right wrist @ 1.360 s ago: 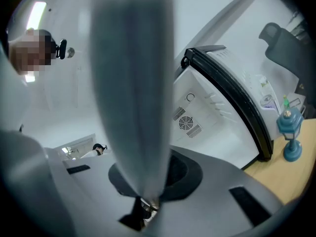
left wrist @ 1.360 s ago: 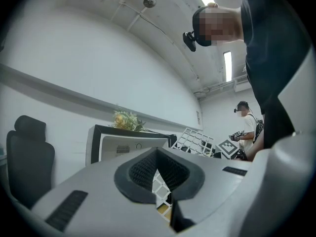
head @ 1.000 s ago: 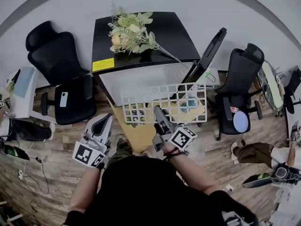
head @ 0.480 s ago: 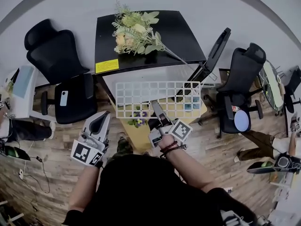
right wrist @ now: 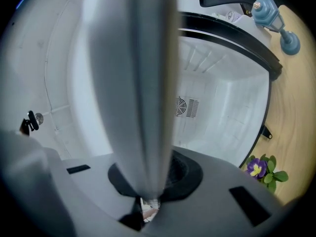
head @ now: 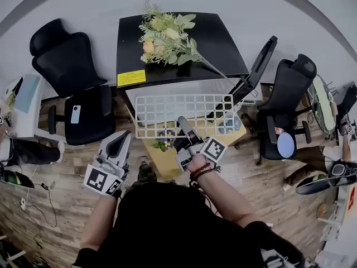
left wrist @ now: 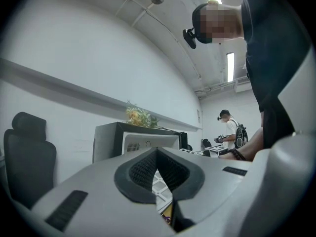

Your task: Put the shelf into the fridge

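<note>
In the head view, the right gripper (head: 184, 126) is holding the near edge of the white grid shelf (head: 184, 115). The shelf is lying about flat, right in front of the open fridge (head: 178, 52), over a small wooden table (head: 167, 159). A bunch of flowers (head: 166, 37) is lying on the fridge's black top. The fridge door (head: 257, 65) is standing open on the right. The left gripper (head: 118, 144) is hanging off to the left, apart from the shelf. A black chair (head: 72, 77) is standing beside the fridge.

In the left gripper view, the left gripper (left wrist: 158, 153) is pointing toward the fridge (left wrist: 132, 138). Its jaws are pressed together with nothing between them.

In the right gripper view, the right gripper (right wrist: 147, 184) is squeezing tight on the shelf (right wrist: 131, 83), which is running up the middle like a thick white bar. Behind it, the white inside of the fridge (right wrist: 222, 107) is showing. A little purple flower (right wrist: 256, 168) is sitting on the wood at the right.
</note>
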`<state>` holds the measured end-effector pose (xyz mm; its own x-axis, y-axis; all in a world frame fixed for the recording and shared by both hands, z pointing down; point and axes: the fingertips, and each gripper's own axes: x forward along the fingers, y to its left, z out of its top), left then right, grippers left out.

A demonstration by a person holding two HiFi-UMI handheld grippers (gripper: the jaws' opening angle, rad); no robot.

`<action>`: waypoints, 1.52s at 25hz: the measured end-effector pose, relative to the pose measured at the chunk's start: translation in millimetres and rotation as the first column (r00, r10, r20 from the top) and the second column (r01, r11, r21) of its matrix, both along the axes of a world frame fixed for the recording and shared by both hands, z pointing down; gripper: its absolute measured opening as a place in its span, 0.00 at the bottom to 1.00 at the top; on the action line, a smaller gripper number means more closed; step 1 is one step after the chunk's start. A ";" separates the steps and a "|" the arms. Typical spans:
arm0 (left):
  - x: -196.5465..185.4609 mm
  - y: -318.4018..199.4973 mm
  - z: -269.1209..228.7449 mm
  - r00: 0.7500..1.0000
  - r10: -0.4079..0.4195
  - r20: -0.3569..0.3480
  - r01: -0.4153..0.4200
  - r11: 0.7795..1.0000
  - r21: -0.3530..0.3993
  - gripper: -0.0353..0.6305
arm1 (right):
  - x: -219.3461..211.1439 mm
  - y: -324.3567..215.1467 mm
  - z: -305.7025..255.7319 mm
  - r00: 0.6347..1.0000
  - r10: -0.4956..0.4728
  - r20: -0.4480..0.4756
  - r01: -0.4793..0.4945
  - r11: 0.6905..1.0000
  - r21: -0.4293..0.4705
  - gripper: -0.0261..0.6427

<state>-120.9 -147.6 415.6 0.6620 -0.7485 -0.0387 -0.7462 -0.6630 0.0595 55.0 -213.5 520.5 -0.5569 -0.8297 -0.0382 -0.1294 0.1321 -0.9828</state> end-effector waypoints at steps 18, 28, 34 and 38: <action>-8.2 -6.0 10.2 1.000 -0.017 0.008 0.017 1.000 -0.025 0.08 | -1.7 -16.0 12.6 0.995 -0.044 0.094 0.049 0.998 -0.046 0.10; -4.8 -2.4 15.4 1.000 -0.003 0.017 0.004 0.999 -0.034 0.08 | -3.0 -18.2 17.2 0.986 -0.056 0.157 0.069 0.994 -0.081 0.10; -1.3 -1.5 18.3 1.000 0.009 0.017 -0.008 0.999 -0.034 0.08 | -2.8 -19.3 15.0 0.975 -0.054 0.217 0.094 0.980 -0.178 0.11; 1.9 2.4 21.0 1.000 0.015 0.023 -0.014 1.000 -0.027 0.08 | -3.0 -19.7 13.7 0.973 -0.049 0.224 0.097 0.973 -0.211 0.11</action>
